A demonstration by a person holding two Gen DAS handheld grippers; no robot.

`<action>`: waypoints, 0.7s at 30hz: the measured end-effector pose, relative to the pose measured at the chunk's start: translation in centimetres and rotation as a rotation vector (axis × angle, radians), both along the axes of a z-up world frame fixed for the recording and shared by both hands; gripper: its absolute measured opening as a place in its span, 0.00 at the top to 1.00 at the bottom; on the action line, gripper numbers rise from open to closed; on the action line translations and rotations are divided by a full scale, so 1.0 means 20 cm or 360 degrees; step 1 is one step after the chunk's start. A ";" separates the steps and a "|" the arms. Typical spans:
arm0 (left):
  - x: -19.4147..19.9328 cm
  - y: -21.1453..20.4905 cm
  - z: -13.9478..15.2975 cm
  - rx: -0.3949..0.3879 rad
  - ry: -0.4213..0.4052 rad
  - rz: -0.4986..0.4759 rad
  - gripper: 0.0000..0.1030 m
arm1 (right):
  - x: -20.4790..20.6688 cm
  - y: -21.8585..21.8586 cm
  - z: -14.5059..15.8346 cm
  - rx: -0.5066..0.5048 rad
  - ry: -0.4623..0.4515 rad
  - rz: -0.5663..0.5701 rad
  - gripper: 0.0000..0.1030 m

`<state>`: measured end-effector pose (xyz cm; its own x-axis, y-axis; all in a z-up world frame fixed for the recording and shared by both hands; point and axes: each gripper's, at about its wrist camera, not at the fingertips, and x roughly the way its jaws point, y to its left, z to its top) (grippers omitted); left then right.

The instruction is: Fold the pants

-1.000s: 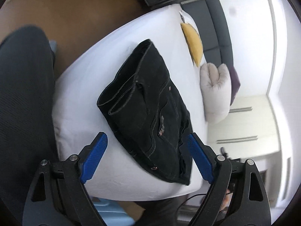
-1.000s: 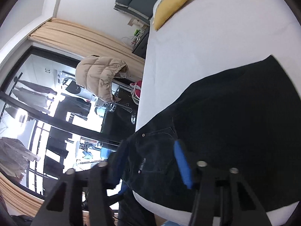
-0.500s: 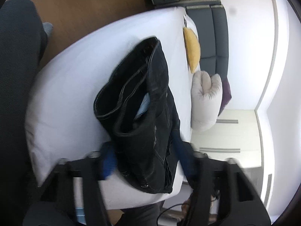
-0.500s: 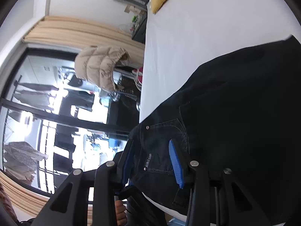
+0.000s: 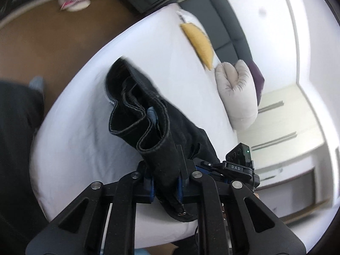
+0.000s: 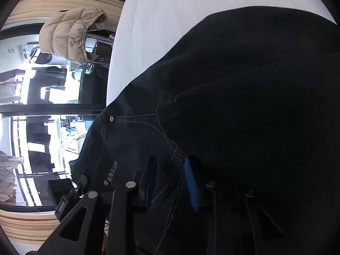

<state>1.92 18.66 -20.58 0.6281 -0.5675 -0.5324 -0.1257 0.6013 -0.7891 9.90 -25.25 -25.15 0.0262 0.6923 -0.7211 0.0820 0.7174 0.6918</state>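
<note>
Black folded pants lie on the white bed, with their near end lifted. My left gripper is shut on the near edge of the pants, and the hems curl open above it. In the right wrist view the pants fill most of the frame. My right gripper is shut on the waistband area near a rivet; its blue pads press the denim. The right gripper also shows in the left wrist view, close beside the left.
A yellow pillow and a grey cushion lie at the bed's far end by a dark headboard. Brown floor is on the left. A beige puffer jacket hangs by the window.
Both grippers have closed on the near edge of the pants and lifted it off the bed. A second ago the left gripper was open above the pants.
</note>
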 end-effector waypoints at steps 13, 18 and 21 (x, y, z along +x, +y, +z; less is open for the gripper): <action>0.18 -0.64 0.45 0.0568 -0.0435 -0.0421 0.88 | -0.08 -0.10 0.10 0.0062 -0.0159 -0.0074 0.47; 0.22 -1.08 0.46 0.0792 -0.0545 -0.0686 0.88 | -0.06 -0.35 0.36 0.0278 -0.0330 -0.0234 0.15; 0.24 -1.30 0.38 0.0832 -0.0536 -0.0822 0.88 | -0.05 -0.46 0.49 0.0379 -0.0404 -0.0227 0.02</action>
